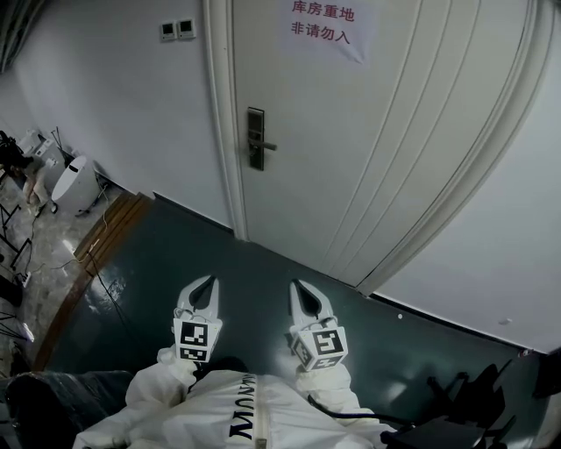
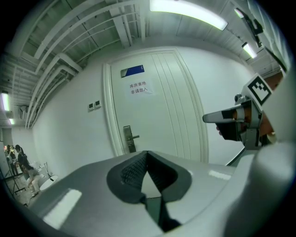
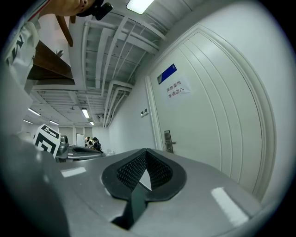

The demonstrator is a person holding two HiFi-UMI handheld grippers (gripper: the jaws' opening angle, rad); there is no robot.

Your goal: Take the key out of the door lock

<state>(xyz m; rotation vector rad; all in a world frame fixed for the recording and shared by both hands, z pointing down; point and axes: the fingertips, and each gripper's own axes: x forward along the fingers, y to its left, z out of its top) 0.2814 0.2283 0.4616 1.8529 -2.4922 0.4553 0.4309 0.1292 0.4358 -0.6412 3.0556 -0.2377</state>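
Two grippers: left gripper (image 1: pixel 209 283), right gripper (image 1: pixel 296 287) were closed, empty.
Key: unseen at upper-centre door lock (image 1: pixel 255 138); probably light, rigid; pinch its head.

A white door (image 1: pixel 351 158) bearing a red-lettered notice (image 1: pixel 323 26) is shown upper centre; the floor (image 1: pixel 254 267) is dark teal.

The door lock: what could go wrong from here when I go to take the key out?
1. Both the left tongs and the right tongs are shut and empty; reaching the lock plate that way, they may only knock it.
2. No key can be made out from here, and the lever handle juts out from the plate, so the tongs might catch it instead.
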